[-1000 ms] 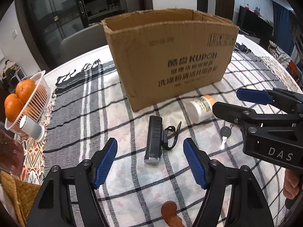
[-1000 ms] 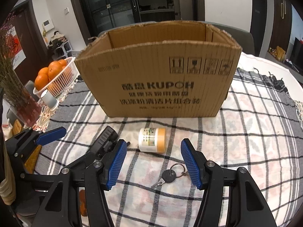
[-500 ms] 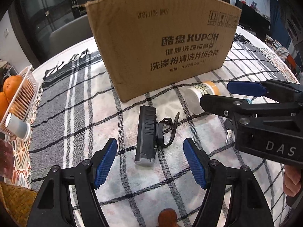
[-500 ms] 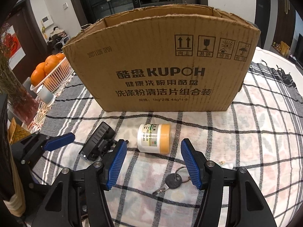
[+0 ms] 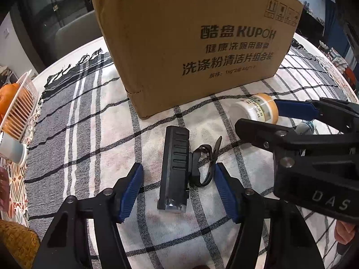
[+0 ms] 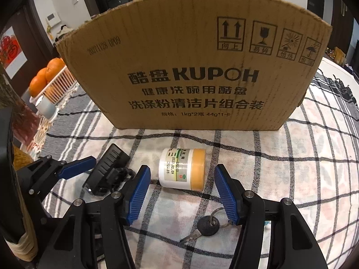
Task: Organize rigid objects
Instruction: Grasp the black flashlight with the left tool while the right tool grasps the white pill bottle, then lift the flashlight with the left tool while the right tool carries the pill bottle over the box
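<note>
A black bike light (image 5: pixel 174 168) with a strap mount lies on the checked cloth; my left gripper (image 5: pixel 178 174) is open with its blue pads on either side of it, not touching. The light also shows in the right wrist view (image 6: pixel 107 171). A white jar with an orange lid (image 6: pixel 182 171) lies on its side; my right gripper (image 6: pixel 182 180) is open around its near end. The jar shows in the left wrist view (image 5: pixel 254 111) too. A key on a ring (image 6: pixel 205 226) lies under the right gripper. The cardboard box (image 6: pixel 190 74) stands behind them.
A white basket of oranges (image 6: pixel 52 79) and a small grey cup (image 6: pixel 46 109) sit at the left table edge. A woven item (image 5: pixel 15 244) lies at the near left. The right gripper (image 5: pixel 309 139) crosses the left wrist view's right side.
Both grippers have moved forward and down towards the table. The bike light now lies between the left pads and the jar between the right pads. Both stayed open.
</note>
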`<state>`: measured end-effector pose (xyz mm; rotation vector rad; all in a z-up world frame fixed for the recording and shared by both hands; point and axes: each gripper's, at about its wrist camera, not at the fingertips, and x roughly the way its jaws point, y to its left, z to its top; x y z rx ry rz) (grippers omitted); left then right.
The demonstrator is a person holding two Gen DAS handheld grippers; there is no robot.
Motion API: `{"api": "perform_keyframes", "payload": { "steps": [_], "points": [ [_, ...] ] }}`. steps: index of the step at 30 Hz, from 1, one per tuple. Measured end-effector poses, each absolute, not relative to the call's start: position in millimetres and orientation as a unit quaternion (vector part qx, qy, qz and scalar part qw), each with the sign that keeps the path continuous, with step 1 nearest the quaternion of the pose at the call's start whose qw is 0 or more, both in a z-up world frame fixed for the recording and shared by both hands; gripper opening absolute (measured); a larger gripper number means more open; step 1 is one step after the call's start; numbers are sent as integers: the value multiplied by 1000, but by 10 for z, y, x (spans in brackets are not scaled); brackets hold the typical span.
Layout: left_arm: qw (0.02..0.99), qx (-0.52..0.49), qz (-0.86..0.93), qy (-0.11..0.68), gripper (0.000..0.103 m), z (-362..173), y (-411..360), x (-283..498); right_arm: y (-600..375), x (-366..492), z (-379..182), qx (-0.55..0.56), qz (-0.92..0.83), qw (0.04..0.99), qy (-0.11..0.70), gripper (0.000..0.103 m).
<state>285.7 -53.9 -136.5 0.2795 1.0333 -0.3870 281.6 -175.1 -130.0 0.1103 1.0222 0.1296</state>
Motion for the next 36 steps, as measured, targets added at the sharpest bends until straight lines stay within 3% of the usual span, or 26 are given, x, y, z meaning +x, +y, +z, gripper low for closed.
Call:
{"api": "perform_keyframes", "payload": {
  "steps": [3,9,13,36],
  "points": [
    [843,124,-184,490,62,-1374,-526,2878,-1736,2849,-1334,56,61,867,491,58],
    [843,122,-188,490,43,-1353,-530,2892,-1715,2881,-1391,57,58,865,496,45],
    [844,122,-184,488,40,-1349,-541,2889,-1721,2869,-1396,58,56,864,496,44],
    [874,65,-162,454,36,-871,-301,2710,-1763,2599,-1075,68,52,878,470,43]
  ]
}}
